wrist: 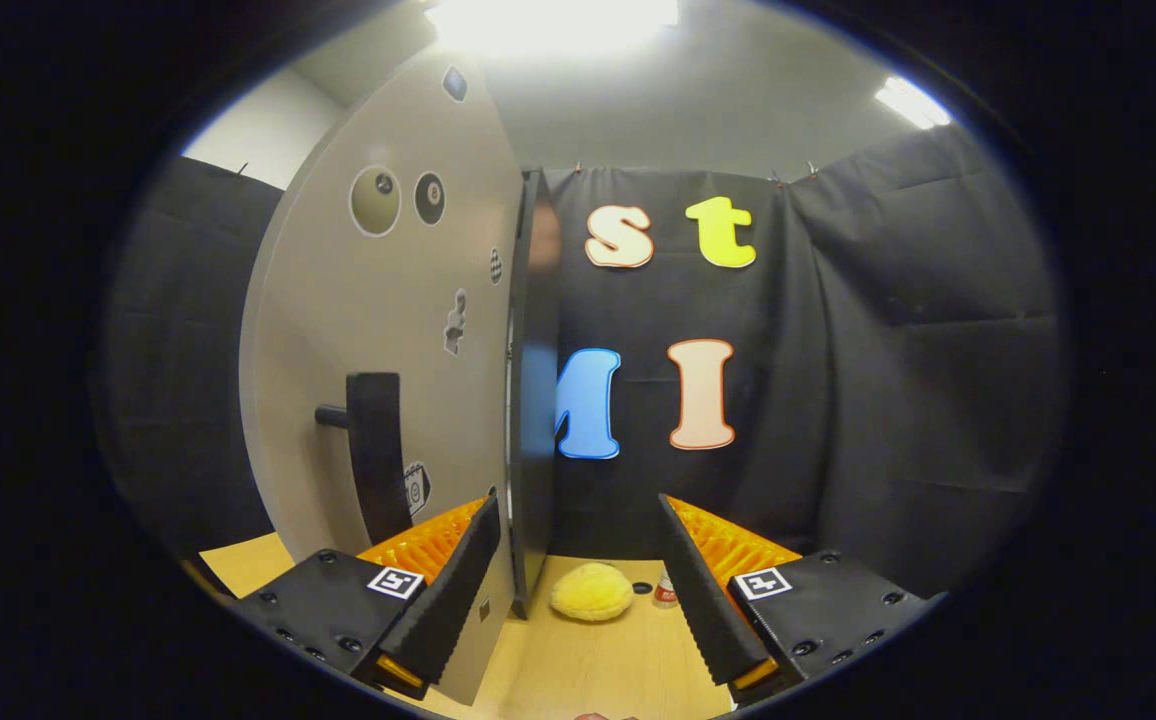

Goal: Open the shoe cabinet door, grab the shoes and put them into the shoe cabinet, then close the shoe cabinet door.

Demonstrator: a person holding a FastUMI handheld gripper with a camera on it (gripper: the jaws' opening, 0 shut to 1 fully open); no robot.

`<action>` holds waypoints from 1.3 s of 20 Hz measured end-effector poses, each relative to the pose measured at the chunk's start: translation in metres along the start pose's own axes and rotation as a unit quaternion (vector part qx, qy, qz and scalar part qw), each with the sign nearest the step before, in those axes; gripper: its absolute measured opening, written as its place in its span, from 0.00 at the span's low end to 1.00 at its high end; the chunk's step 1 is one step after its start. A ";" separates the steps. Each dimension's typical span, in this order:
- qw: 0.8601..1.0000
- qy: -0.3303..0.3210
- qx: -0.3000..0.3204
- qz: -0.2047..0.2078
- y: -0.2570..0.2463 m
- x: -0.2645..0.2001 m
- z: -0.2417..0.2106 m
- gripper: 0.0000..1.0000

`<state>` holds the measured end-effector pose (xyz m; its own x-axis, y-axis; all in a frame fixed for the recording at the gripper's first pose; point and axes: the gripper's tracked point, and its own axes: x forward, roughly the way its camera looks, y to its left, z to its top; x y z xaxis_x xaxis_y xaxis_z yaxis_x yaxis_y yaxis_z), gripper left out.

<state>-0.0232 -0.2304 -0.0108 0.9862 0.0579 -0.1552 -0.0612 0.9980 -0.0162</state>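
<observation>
Gripper (578, 590) fingers stand wide apart, holding nothing, with the free edge of the grey flat-panel shoe cabinet door (388, 330) rising just ahead of the left finger. Beyond them a fluffy yellow slipper (592, 591) lies on the pale wooden floor (598, 670). Judging by this, the door stands ajar, and the next step is reaching down to grab the shoe.

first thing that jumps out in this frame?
The pale cabinet door, swung open edge-on just ahead of the left finger, with round stickers and a dark handle on its face. Next, the fluffy yellow shoe on the wooden floor, beyond and between the fingers of the open gripper, which holds nothing.
</observation>
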 end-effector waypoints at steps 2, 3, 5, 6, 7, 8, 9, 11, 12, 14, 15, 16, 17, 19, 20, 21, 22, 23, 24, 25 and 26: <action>1.000 -0.004 0.000 -0.007 0.005 -0.001 0.003 0.95; 1.000 0.001 0.000 -0.011 0.006 -0.005 0.001 0.94; 1.000 0.002 0.011 -0.010 0.013 -0.010 0.005 0.93; 1.000 -0.005 0.010 -0.012 0.018 -0.012 0.011 0.93; 1.000 -0.010 0.001 -0.019 0.022 -0.016 0.013 0.93; 1.000 -0.014 -0.008 -0.025 0.028 -0.020 0.016 0.93; 0.999 -0.014 -0.009 -0.029 0.035 -0.019 0.017 0.93; 1.000 -0.006 0.009 -0.027 0.058 -0.016 0.013 0.92; 1.000 -0.004 0.014 -0.025 0.071 -0.015 0.013 0.92; 1.000 -0.004 0.006 -0.020 0.099 -0.011 0.017 0.92; 1.000 -0.011 0.003 -0.017 0.113 -0.008 0.021 0.92; 1.000 -0.013 -0.003 -0.018 0.128 -0.003 0.024 0.92; 1.000 -0.017 -0.009 -0.015 0.142 0.002 0.025 0.92; 1.000 -0.014 -0.013 -0.002 0.172 0.015 0.025 0.92; 1.000 -0.012 -0.014 0.005 0.186 0.022 0.026 0.93; 1.000 -0.013 -0.010 0.011 0.200 0.028 0.030 0.93; 1.000 -0.015 -0.004 0.016 0.213 0.036 0.035 0.94; 1.000 -0.017 -0.001 0.019 0.228 0.043 0.038 0.94; 1.000 -0.020 -0.006 0.023 0.243 0.051 0.042 0.95; 0.999 -0.024 -0.014 0.029 0.259 0.060 0.044 0.95; 0.999 -0.022 -0.021 0.040 0.276 0.070 0.043 0.95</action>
<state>0.0358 0.0499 0.0162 0.9838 0.1389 -0.1131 -0.1449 0.9883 -0.0466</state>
